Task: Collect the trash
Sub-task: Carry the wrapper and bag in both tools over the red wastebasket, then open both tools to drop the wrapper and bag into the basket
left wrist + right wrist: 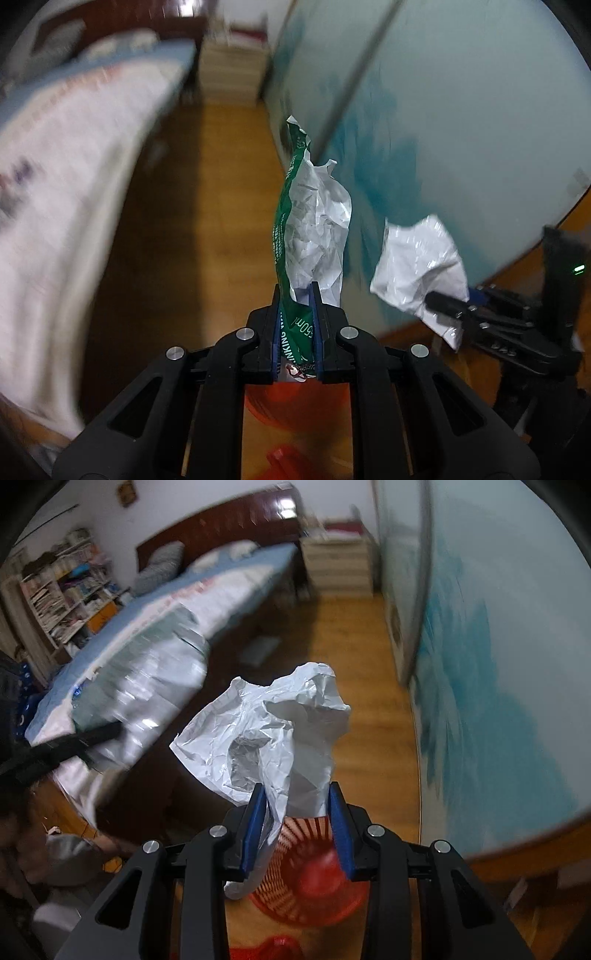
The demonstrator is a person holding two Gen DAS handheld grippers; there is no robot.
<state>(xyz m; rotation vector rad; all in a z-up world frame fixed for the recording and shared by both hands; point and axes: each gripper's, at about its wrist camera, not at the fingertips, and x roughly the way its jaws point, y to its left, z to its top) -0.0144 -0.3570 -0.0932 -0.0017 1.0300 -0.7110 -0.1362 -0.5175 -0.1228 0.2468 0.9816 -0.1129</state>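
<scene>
My left gripper (297,291) is shut on a crumpled green and white wrapper (314,218) that sticks up between its fingers. My right gripper (297,794) is shut on a crumpled white wrapper (273,734); it also shows at the right of the left wrist view (419,266), held by the right gripper (439,301). A red slatted trash basket (310,878) stands on the floor directly below the right gripper. Part of the basket (295,402) shows under the left gripper. The left gripper (99,734) shows blurred at the left of the right wrist view.
A bed (207,590) with a blue sheet and dark headboard lies to the left. A pale blue-green wall or wardrobe panel (498,664) runs along the right. A wooden floor (351,635) leads to a drawer unit (336,565). Bookshelves (62,587) stand far left.
</scene>
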